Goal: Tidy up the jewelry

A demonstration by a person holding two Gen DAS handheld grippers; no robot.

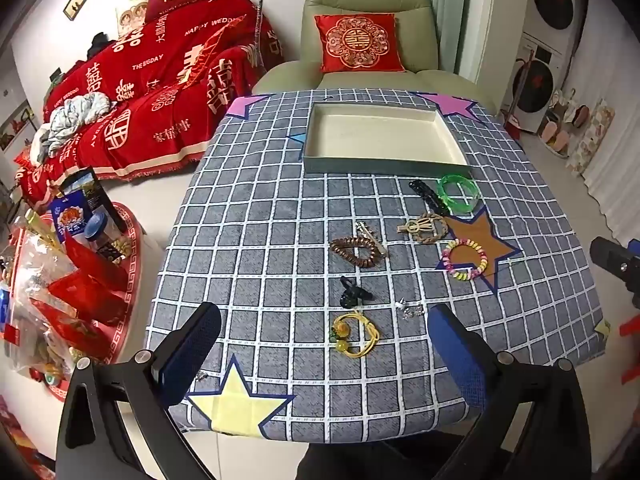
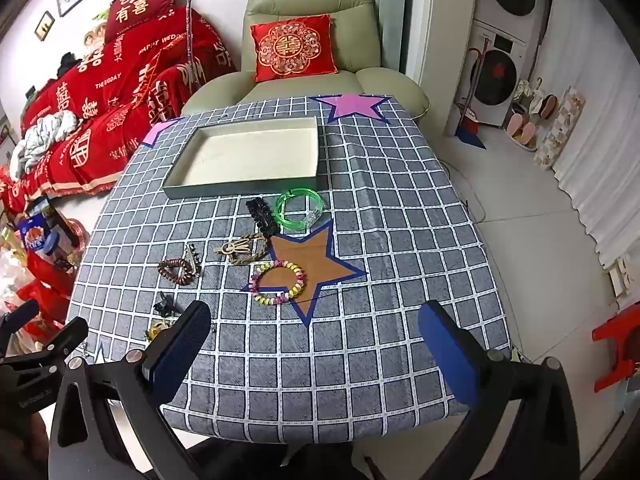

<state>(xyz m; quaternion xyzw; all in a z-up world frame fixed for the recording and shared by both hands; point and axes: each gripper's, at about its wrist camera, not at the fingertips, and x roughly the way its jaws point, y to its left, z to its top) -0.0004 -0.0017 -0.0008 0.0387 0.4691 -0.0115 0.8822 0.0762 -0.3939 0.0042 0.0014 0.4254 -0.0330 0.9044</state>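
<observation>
An empty cream-lined box (image 1: 382, 136) (image 2: 248, 156) sits at the far side of the checked tablecloth. In front of it lie a green bangle (image 1: 459, 192) (image 2: 299, 208), a black hair clip (image 1: 429, 196) (image 2: 262, 215), a woven bracelet with a tan charm (image 1: 425, 228) (image 2: 243, 249), a pastel coil bracelet (image 1: 466, 259) (image 2: 277, 282), a brown bead bracelet (image 1: 357, 251) (image 2: 178, 271), a small black claw clip (image 1: 353, 295) (image 2: 165, 305) and a yellow cord bracelet (image 1: 355, 332) (image 2: 157, 330). My left gripper (image 1: 326, 344) is open over the near edge, just before the yellow bracelet. My right gripper (image 2: 314, 340) is open and empty.
The table's near edge lies under both grippers. A green armchair with a red cushion (image 1: 360, 42) stands behind the table, a red-covered sofa (image 1: 132, 92) to the left. A cluttered side table (image 1: 76, 256) stands at the left. Small silver earrings (image 1: 412, 309) lie near the yellow bracelet.
</observation>
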